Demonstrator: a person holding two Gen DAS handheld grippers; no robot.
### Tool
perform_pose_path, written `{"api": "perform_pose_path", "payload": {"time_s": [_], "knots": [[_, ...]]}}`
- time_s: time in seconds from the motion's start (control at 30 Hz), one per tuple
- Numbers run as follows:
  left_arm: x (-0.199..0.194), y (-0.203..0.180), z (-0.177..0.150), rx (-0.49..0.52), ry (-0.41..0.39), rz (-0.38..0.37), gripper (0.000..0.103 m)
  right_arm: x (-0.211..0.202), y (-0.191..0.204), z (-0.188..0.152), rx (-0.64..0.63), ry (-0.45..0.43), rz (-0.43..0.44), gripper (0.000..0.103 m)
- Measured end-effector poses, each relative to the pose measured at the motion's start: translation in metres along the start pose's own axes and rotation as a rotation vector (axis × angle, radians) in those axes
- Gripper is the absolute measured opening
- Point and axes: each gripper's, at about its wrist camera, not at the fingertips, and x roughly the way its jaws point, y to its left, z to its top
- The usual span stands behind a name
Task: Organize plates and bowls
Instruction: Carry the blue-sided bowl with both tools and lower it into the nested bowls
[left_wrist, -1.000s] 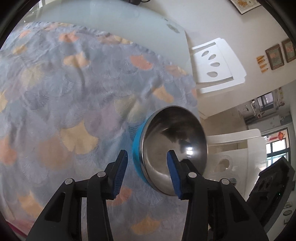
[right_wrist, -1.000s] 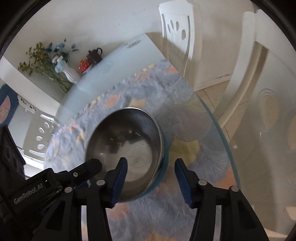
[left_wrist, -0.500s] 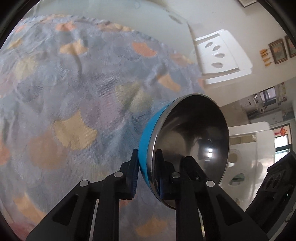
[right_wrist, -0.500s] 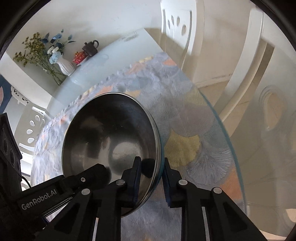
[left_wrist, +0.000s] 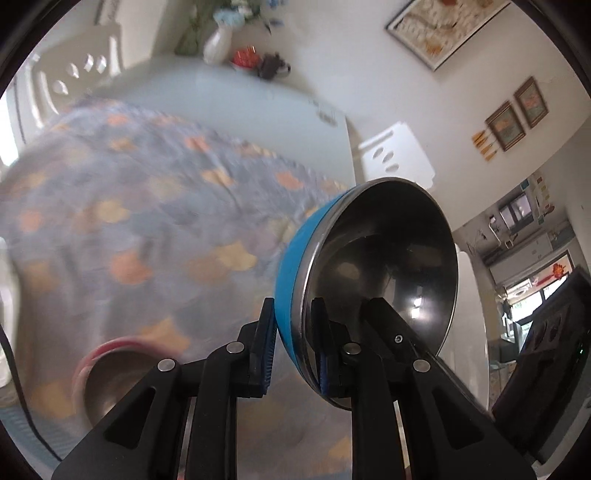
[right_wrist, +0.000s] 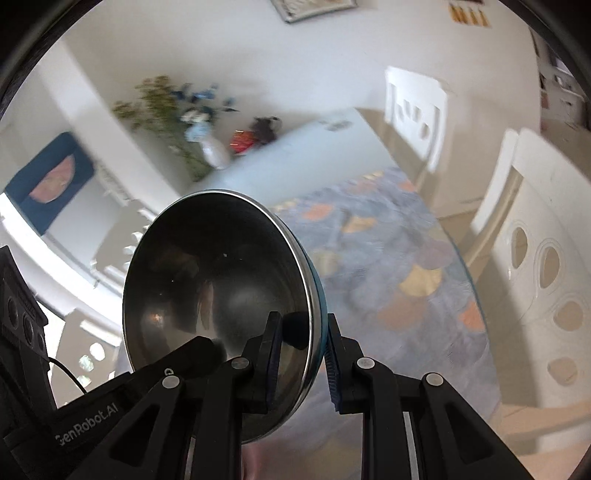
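A steel bowl with a blue outside (left_wrist: 380, 266) is held up off the table by both grippers. My left gripper (left_wrist: 295, 347) is shut on its rim, one finger inside and one outside. My right gripper (right_wrist: 301, 363) is shut on the opposite rim of the same bowl (right_wrist: 218, 284). A second steel bowl with a pink outside (left_wrist: 110, 373) sits on the patterned cloth (left_wrist: 147, 229) at the lower left of the left wrist view.
White chairs (right_wrist: 532, 266) stand along the table's right side. A vase of flowers (right_wrist: 210, 147) and a dark teapot (right_wrist: 264, 129) sit at the table's far end. The table edge (right_wrist: 469, 280) runs close to the right of the bowl.
Both grippers closed on the bowl's rim and have lifted it off the cloth. The views tilted up, and the pink bowl came into view.
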Motion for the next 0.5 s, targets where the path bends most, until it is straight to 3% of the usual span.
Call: {"api": "perform_pose_path", "payload": {"time_s": [0.23,0.5], "knots": [[-0.077,0.048,-0.028,-0.022,-0.050,-0.002,0.015,-0.048,0.083,-0.051,-0.103,-0.031,0.029,0.021],[-0.083,0.099,-0.058,-0.066,0.024,-0.015,0.015,-0.040,0.113,-0.105,-0.061,0.086,-0.021,0.021]]}}
